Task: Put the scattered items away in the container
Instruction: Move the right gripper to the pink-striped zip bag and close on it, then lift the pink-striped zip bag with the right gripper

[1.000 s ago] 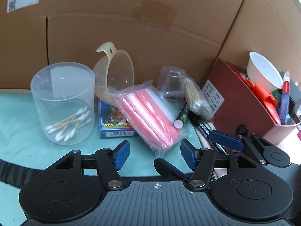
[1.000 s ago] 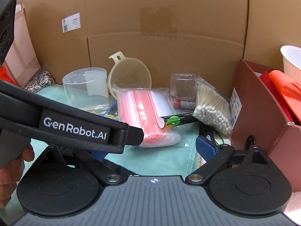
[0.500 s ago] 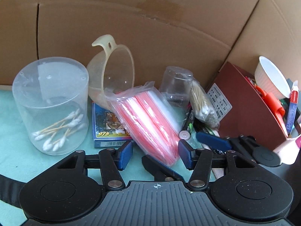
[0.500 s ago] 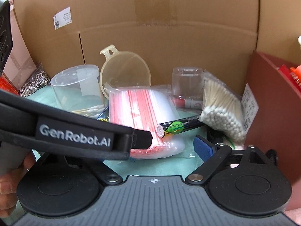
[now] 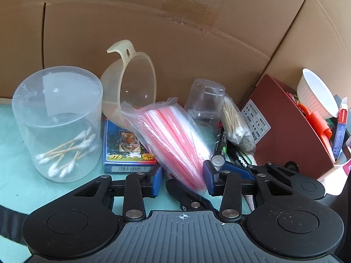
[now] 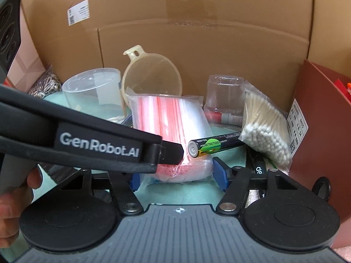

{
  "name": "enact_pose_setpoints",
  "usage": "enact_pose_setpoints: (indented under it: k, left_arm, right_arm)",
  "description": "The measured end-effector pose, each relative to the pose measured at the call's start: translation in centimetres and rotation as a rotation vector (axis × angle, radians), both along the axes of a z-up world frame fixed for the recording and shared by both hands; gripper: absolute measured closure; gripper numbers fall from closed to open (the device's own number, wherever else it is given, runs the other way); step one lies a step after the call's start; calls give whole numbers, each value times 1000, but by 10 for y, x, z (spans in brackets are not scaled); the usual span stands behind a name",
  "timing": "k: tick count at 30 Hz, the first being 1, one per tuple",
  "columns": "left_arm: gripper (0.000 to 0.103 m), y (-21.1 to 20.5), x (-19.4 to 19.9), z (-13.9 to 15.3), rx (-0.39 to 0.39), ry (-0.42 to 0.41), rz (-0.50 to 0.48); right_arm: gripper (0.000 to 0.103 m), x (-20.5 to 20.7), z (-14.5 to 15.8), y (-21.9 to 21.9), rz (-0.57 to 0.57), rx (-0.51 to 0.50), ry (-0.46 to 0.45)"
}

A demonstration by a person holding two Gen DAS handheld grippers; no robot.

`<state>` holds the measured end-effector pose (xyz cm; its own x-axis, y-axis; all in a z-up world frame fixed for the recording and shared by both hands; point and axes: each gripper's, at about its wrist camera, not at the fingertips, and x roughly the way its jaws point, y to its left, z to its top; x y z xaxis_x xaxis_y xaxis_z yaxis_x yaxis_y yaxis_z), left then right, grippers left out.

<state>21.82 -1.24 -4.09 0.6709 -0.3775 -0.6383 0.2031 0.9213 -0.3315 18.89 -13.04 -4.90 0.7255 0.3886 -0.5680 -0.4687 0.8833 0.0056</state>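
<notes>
Both claws are closing around the bag of red-striped zip pouches (image 5: 175, 140): the left claw (image 5: 183, 180) narrowly, the right claw (image 6: 176, 175) wider, neither visibly pinching it.

Your left gripper (image 5: 183, 180): grey ribbed housing, two round black discs either side, black linkage arms with silver rivet heads, blue rubber pads (image 5: 210, 178) on fingertips, small white crosshair mark at housing centre. Your right gripper (image 6: 176, 176): same build, grey ribbed body, black discs, silver rivets, blue pads (image 6: 219, 173). Seen from right wrist, left unit shows long black side bar with white "GenRobot.AI" lettering. Your hand (image 6: 13, 199) wraps grey handle at lower left edge; no sleeve visible.
</notes>
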Motion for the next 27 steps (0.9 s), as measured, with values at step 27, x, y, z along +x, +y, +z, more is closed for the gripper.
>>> enact_pose_setpoints:
  k: [27]
  left_arm:
    - [64, 5, -148, 9, -33, 60, -40]
  right_arm:
    - [44, -151, 23, -24, 93, 17, 56]
